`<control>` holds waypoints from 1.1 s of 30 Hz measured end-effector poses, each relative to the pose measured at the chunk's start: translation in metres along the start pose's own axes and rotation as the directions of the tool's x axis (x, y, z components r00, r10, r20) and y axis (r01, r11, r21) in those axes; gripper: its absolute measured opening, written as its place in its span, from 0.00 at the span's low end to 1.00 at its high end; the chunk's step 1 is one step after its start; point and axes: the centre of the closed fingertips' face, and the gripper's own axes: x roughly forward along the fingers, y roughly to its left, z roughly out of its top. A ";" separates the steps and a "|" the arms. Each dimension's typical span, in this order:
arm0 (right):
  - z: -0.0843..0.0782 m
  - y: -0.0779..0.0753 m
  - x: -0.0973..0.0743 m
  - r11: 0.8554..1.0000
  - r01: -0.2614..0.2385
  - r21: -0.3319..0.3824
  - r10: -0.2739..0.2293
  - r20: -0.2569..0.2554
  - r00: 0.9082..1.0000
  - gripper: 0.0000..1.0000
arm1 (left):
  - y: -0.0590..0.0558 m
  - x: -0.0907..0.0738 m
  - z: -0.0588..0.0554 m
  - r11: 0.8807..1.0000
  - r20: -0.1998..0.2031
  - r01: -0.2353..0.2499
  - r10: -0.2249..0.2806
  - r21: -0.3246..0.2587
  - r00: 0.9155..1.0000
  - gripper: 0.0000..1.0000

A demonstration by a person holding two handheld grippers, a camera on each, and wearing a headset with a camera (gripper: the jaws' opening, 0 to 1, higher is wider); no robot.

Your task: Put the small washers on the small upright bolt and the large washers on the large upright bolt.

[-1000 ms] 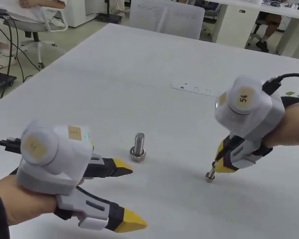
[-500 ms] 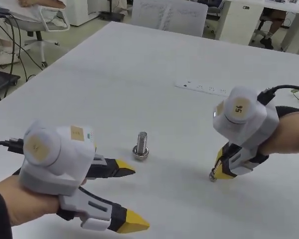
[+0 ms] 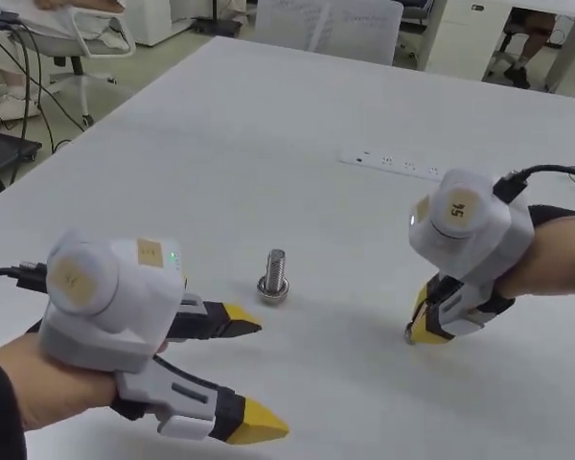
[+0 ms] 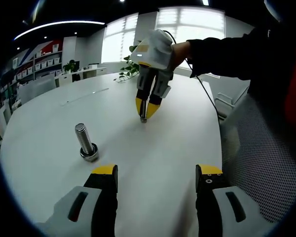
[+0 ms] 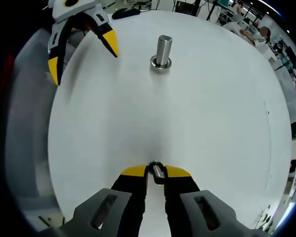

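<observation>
Where right gripper pinches — small bolt

large bolt: silver, threaded, standing upright on the white counter, with a wider ring round its base.
small bolt: silver, mostly hidden, pinched between the fingers of the right gripper, down at the counter, well apart from the large bolt.

On the table, large bolt upright between left tool and right tool, small bolt in the latter.
</observation>
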 end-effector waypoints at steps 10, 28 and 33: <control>0.001 0.002 0.001 1.000 0.003 0.007 -0.003 0.009 1.000 0.17 | -0.001 0.000 -0.001 1.000 -0.003 0.003 -0.003 0.000 1.000 0.63; -0.003 0.004 -0.001 0.998 0.010 0.056 -0.012 0.037 0.999 0.44 | -0.001 -0.001 -0.002 1.000 -0.007 0.008 -0.008 0.002 1.000 0.63; -0.003 0.001 -0.003 0.997 0.028 0.071 -0.032 0.062 0.998 0.55 | -0.002 -0.001 -0.003 1.000 -0.008 0.008 -0.008 0.002 1.000 0.63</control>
